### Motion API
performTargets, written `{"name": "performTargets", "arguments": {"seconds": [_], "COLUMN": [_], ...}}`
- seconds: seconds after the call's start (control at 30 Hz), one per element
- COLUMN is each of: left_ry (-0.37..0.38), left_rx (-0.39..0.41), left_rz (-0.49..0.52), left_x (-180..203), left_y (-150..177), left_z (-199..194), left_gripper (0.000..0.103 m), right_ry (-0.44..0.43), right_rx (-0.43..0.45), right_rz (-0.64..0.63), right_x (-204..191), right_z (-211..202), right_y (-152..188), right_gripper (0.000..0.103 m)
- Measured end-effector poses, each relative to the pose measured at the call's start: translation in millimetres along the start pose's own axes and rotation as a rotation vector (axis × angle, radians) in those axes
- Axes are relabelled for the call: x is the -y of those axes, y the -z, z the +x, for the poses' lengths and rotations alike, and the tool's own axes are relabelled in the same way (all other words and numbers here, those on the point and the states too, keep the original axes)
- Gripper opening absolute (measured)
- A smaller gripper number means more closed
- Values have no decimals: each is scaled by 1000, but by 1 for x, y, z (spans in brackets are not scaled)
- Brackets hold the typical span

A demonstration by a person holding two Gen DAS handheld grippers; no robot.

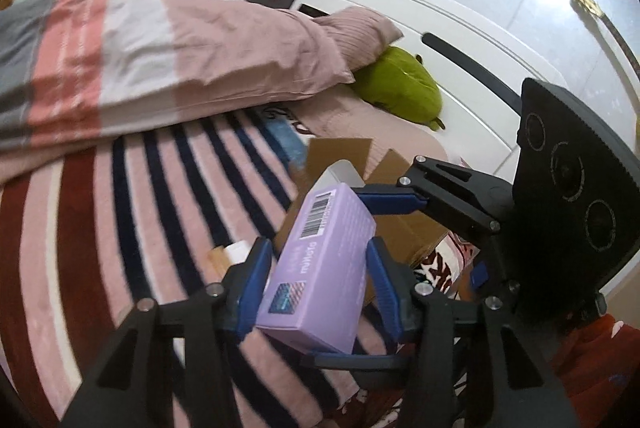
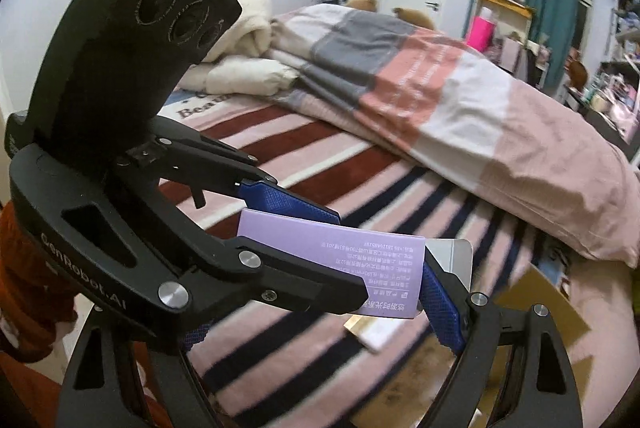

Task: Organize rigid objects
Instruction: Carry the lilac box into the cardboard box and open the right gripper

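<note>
A purple box (image 1: 324, 264) with a barcode is clamped between the blue pads of my left gripper (image 1: 318, 264), held above the striped bed cover. My right gripper (image 1: 390, 198) comes in from the right; one blue finger (image 1: 390, 200) rests against the box's far end, near a grey-white box (image 1: 340, 172) behind it. In the right wrist view the purple box (image 2: 340, 260) sits in the left gripper (image 2: 340, 248), which crosses the frame. One blue right finger (image 2: 442, 304) shows beside the box; the other is hidden. An open cardboard box (image 1: 400, 228) lies just beyond.
A striped pink, navy and red blanket (image 1: 120, 228) covers the bed. A folded duvet (image 1: 160, 60), a pink pillow (image 1: 360, 28) and a green plush (image 1: 404, 84) lie farther back. A small tan-and-white box (image 1: 228, 254) lies on the blanket. The white headboard (image 1: 460, 28) stands right.
</note>
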State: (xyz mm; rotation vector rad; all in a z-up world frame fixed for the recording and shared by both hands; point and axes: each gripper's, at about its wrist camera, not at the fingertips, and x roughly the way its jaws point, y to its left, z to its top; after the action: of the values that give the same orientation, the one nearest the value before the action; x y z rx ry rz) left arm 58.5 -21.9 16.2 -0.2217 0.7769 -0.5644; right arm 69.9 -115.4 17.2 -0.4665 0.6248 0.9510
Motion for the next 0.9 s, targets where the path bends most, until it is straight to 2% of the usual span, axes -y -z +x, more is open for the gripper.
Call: {"name": "performTargets", "arguments": {"seconds": [0.27,0.47,0.5,0.6,0.77,0.9], "left_ry": [80,111,107,46,2,-41], "left_rx": [-81,-148,-151,-149,-135,-99], "left_rz": [55,65,66,93,94,90], "left_x": [50,70,71,75,67,57], "left_y": [-36,-52,-53,-55,-55,-54], "left_z": [71,116,118,121,109,86], "left_gripper": [46,46,49,78,78,78], "right_ry": [54,84,88,117,152,79], "right_rx": [-51,-86,-87,-133,-168,-117], "right_rz": [142,204,203,202,157,210], "right_x": [77,112,114,118,114,110], "right_z": [-38,-47,-48,-41,-38,-47], "right_y": [38,60,62,68,71,66], "right_gripper": [85,86,87,101,102,102]}}
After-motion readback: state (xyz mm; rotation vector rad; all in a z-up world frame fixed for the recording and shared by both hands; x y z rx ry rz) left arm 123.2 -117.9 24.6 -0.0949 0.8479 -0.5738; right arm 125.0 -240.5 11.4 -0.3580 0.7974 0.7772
